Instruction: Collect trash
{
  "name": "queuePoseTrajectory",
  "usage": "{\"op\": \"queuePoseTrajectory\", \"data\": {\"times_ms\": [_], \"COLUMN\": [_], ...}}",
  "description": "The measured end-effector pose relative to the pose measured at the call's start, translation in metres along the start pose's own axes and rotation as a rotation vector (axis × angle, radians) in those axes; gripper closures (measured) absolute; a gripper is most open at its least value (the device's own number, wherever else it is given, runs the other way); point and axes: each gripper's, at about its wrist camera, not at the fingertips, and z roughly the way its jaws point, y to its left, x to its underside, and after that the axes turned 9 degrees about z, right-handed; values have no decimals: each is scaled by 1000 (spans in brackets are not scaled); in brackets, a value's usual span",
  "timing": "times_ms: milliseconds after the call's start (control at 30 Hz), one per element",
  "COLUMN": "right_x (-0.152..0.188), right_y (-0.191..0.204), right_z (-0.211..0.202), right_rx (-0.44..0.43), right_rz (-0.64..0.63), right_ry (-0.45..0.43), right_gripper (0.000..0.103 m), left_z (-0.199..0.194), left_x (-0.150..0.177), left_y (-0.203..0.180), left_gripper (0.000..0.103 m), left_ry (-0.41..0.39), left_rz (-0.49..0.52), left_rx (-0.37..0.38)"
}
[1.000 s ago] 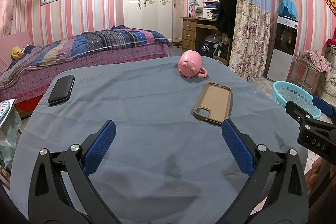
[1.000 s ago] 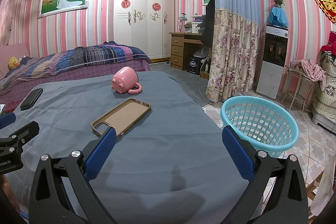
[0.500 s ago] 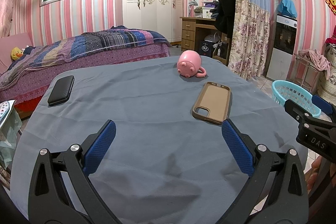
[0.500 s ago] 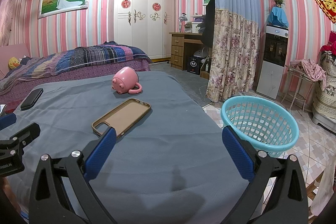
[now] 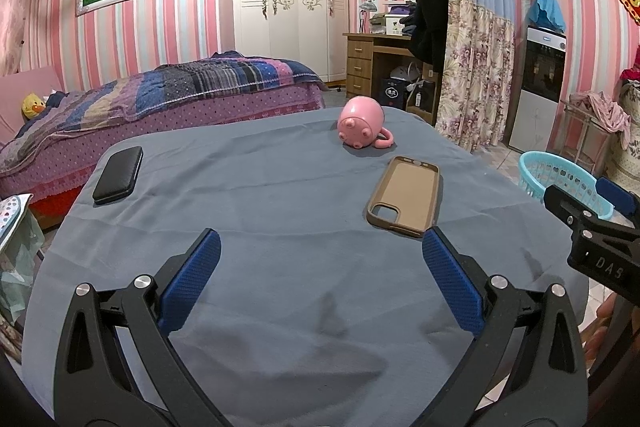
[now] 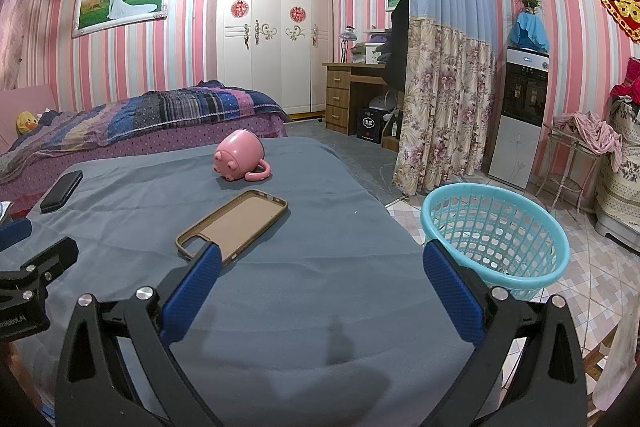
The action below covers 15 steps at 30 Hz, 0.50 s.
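A table under a grey-blue cloth [image 5: 280, 211] holds a tan phone case [image 5: 405, 195] lying open side up, a pink pig mug [image 5: 361, 127] on its side, and a black case [image 5: 118, 175] at the far left. The same things show in the right wrist view: the phone case [image 6: 234, 223], the mug [image 6: 239, 155], the black case [image 6: 61, 191]. My left gripper [image 5: 320, 255] is open and empty above the near cloth. My right gripper [image 6: 322, 267] is open and empty, its left finger just in front of the phone case.
A turquoise plastic basket [image 6: 496, 231] stands on the tiled floor right of the table; it also shows in the left wrist view [image 5: 560, 179]. A bed [image 5: 168, 99] lies behind the table. A floral curtain [image 6: 444, 115] and a water dispenser [image 6: 520, 115] stand at the right.
Both grippers have drifted very slightly; the table objects have stayed where they were. Both grippers stay open.
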Motion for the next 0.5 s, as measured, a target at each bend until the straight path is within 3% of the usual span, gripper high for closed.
{"op": "queuePoseTrajectory", "data": {"times_ms": [500], "right_x": [0], "right_y": [0], "right_z": [0], "right_rx": [0], "right_rz": [-1], "right_ry": [0], "right_gripper": [4], "left_z": [0], "left_x": [0], "left_y": [3], "left_gripper": [5], "left_ry": [-1], "left_rz": [3], "left_rx": [-2]}}
